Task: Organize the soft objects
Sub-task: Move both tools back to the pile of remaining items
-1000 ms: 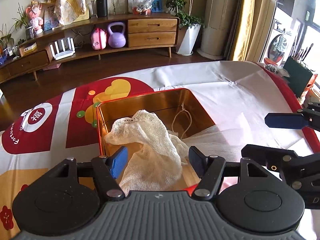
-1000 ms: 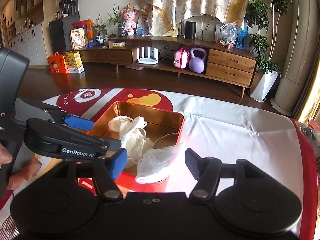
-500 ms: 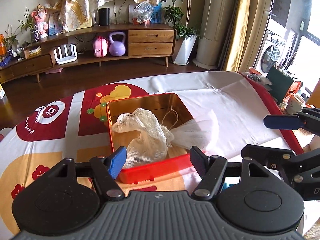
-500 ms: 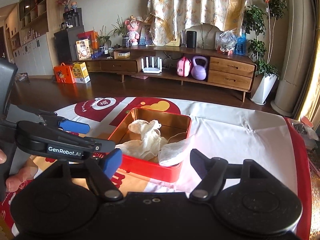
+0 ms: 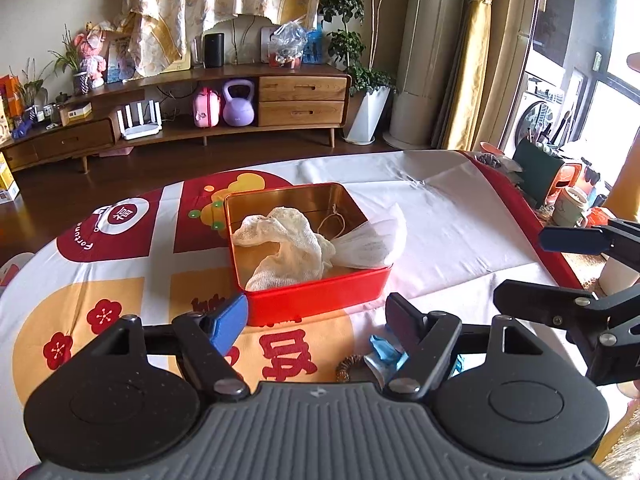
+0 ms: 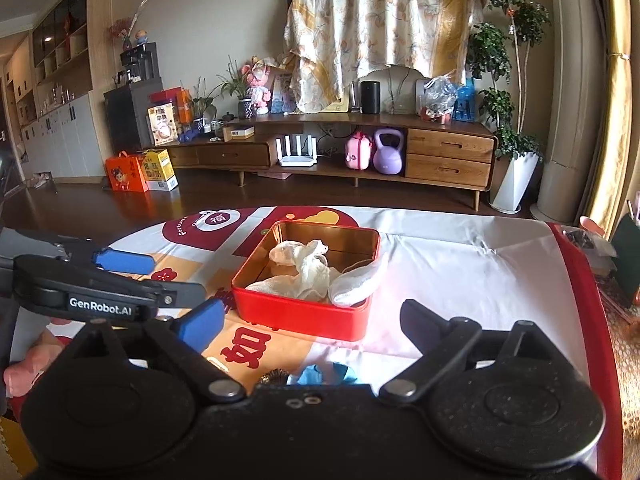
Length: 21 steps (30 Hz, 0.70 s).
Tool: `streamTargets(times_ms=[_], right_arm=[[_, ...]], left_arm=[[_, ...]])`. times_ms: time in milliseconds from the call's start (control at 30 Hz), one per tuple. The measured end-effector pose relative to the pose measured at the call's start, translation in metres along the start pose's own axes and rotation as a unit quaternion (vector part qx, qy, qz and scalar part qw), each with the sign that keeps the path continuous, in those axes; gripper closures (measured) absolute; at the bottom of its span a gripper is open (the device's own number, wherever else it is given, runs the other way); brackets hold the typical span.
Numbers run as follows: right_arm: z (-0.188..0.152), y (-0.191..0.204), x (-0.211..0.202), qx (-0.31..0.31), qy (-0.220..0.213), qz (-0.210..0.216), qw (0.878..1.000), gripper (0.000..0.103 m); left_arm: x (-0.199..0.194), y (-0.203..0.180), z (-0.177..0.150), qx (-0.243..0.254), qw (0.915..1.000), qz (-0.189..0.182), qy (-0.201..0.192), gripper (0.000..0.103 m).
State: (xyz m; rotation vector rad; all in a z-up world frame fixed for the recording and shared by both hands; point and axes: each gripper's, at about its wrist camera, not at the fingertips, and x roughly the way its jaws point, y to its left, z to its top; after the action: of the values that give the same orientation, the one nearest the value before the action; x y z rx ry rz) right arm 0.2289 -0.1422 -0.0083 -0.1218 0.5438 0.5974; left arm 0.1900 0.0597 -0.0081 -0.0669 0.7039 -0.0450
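A red tin box [image 5: 320, 298] [image 6: 300, 316] with a gold inside stands on the table. A cream mesh cloth [image 5: 288, 246] [image 6: 304, 268] lies in it, and a white gauzy pouch [image 5: 372, 240] [image 6: 356, 280] hangs over its right rim. My left gripper [image 5: 316, 322] is open and empty, held above the table in front of the box. My right gripper [image 6: 312, 322] is open and empty, also in front of the box. A blue soft item [image 5: 386, 352] [image 6: 320, 374] and a brown scrunchie [image 5: 350, 366] [image 6: 274, 376] lie on the table just under the grippers.
The table wears a white, red and orange patterned cloth [image 5: 120, 264] [image 6: 460, 272]. A cup [image 5: 572, 206] and a dark green holder [image 5: 540, 172] stand off the table's right edge. A wooden sideboard [image 6: 360, 152] is across the room.
Both grippers have pulled back and up from the box, so it looks smaller and farther. The blue item and scrunchie have come into view. The cloths stay in the box.
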Motion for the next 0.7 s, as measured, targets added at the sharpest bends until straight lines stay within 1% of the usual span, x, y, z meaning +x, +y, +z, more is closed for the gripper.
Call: streamTargets(times_ms=[67,100,133,333,467,567,700], right_arm=[[-0.007,0.001,-0.007,0.007,-0.005,-0.004,1.0,0.004],[-0.01,0.002,-0.009,0.009,-0.006,-0.006,1.0,0.003],[-0.013,0.003,-0.011,0.008,-0.007,-0.007,1.0,0.002],[-0.037,0.009,-0.023,0.015,-0.008,-0.012,1.0,0.001],[-0.056,0.013,-0.026,0.016,-0.003,-0.02,1.0,0.001],[-0.07,0.015,-0.026,0.022,0.005,-0.022,0.999,0.001],[-0.087,0.018,-0.022,0.029,0.018,-0.027,0.999,0.001]], left_arm=[[-0.008,0.0,-0.008,-0.005,0.9998,0.015,-0.015,0.025],[-0.011,0.0,-0.011,-0.009,0.9996,0.019,-0.018,0.02],[-0.015,0.001,-0.015,-0.013,0.9996,0.018,-0.02,0.019],[-0.027,0.001,-0.038,-0.021,0.9988,0.038,-0.021,0.019],[-0.03,0.0,-0.056,-0.032,0.9986,0.04,-0.013,0.019],[-0.03,-0.002,-0.071,-0.033,0.998,0.049,-0.023,0.019],[-0.023,-0.005,-0.086,-0.037,0.9981,0.049,-0.007,0.019]])
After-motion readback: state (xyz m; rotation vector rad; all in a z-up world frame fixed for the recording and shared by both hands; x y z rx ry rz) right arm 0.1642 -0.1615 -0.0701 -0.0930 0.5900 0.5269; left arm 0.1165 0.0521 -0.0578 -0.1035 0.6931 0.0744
